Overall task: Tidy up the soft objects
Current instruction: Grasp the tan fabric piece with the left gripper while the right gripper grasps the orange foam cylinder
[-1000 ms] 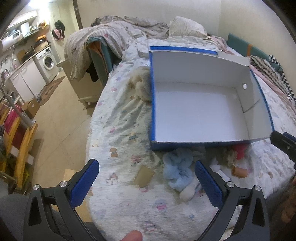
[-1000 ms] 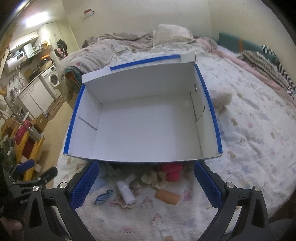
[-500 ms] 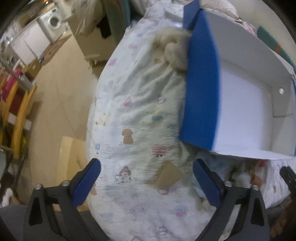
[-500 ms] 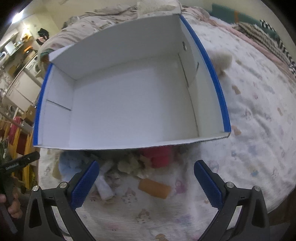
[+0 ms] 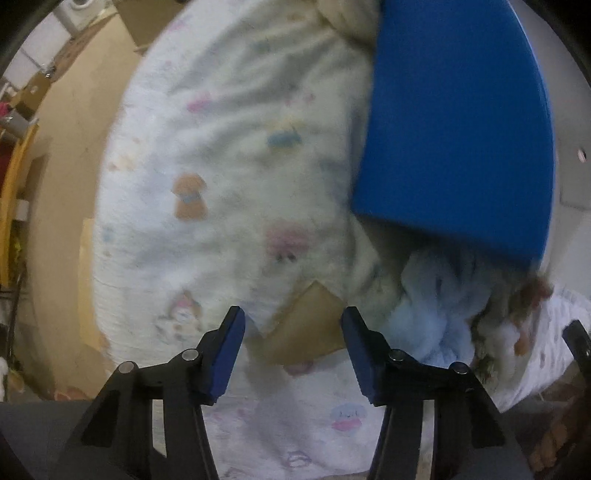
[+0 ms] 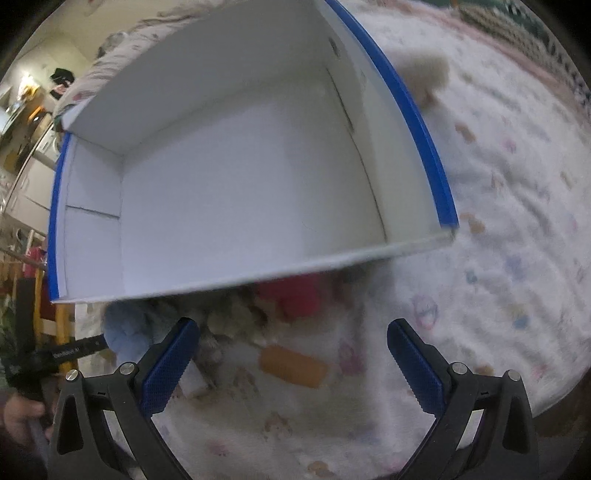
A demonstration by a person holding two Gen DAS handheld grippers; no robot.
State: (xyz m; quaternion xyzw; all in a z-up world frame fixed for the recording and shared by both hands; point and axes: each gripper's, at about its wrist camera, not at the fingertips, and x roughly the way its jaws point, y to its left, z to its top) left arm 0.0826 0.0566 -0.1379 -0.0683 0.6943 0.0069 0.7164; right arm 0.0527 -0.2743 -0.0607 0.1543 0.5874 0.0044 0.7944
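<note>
An empty blue-and-white cardboard box [image 6: 229, 184] lies on the bed; its blue outer wall [image 5: 458, 125] fills the upper right of the left wrist view. Soft things lie in front of it: a light blue plush [image 5: 439, 306], a tan flat piece [image 5: 306, 325], a red item [image 6: 295, 295], an orange roll [image 6: 293, 365], a small white roll [image 6: 194, 380]. My left gripper [image 5: 291, 345] is open, its fingers either side of the tan piece. My right gripper [image 6: 291, 365] is open, low over the orange roll.
The bed has a white sheet [image 5: 221, 166] printed with small animals. A cream plush [image 6: 424, 74] lies right of the box, another [image 5: 347, 26] by its far left corner. The floor [image 5: 62, 155] drops off left of the bed edge.
Both grippers have moved down and forward toward the pile in front of the box. The left jaws have narrowed around the tan piece. The right gripper has come closer to the orange roll.
</note>
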